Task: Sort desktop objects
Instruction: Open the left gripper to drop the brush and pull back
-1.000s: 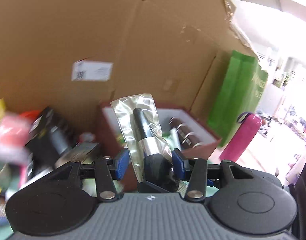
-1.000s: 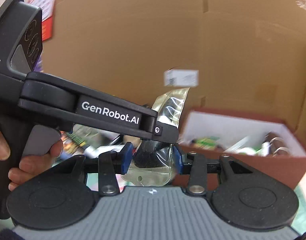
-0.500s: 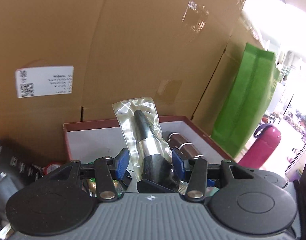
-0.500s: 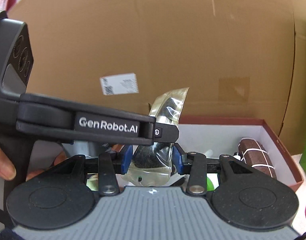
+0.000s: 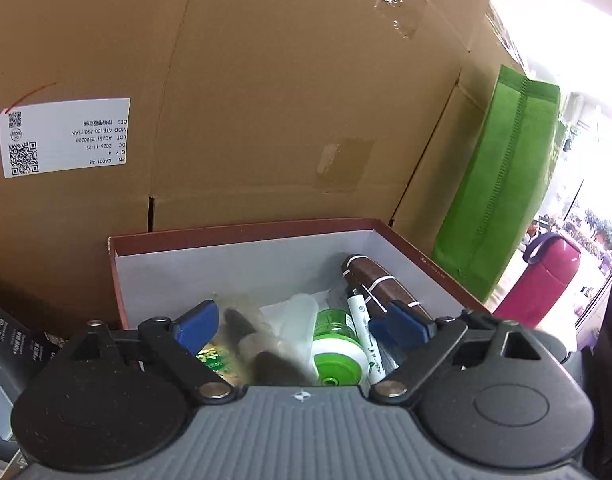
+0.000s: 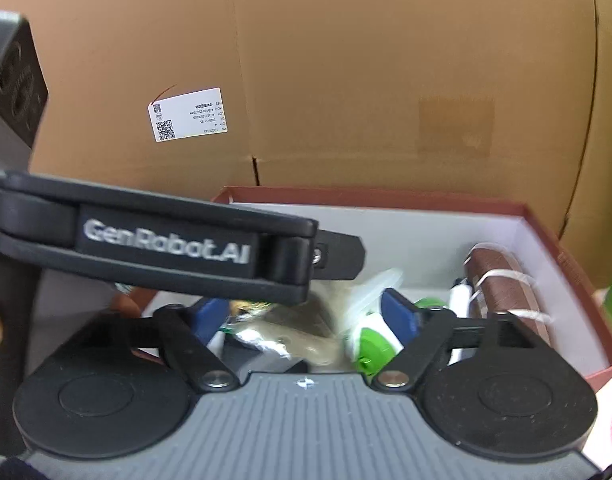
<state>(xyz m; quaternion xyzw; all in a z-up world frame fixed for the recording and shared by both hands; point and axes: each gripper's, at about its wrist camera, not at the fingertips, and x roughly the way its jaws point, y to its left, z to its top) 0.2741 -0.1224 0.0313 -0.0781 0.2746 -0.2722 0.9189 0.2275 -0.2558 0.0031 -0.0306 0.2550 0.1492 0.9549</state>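
A red box with a white inside (image 5: 242,236) (image 6: 545,224) holds several items: a bagged black brush (image 5: 250,344) (image 6: 302,340), a green-and-white tape roll (image 5: 335,350) (image 6: 371,350), a white marker (image 5: 363,336) and a brown wrapped roll (image 5: 379,284) (image 6: 501,284). My left gripper (image 5: 300,326) is open over the box, the bagged brush lying loose below it. My right gripper (image 6: 309,314) is open too, just above the bag. The left gripper's body (image 6: 166,244) crosses the right wrist view.
A large cardboard box (image 5: 266,100) with a white label (image 5: 64,136) stands right behind the red box. A green bag (image 5: 501,200) and a magenta bottle (image 5: 541,276) are to the right. Black packaged boxes (image 5: 10,344) lie at the left.
Both grippers were shut on the bagged brush and have opened. The bag has dropped into the red box. Both grippers moved right and closer over the box.
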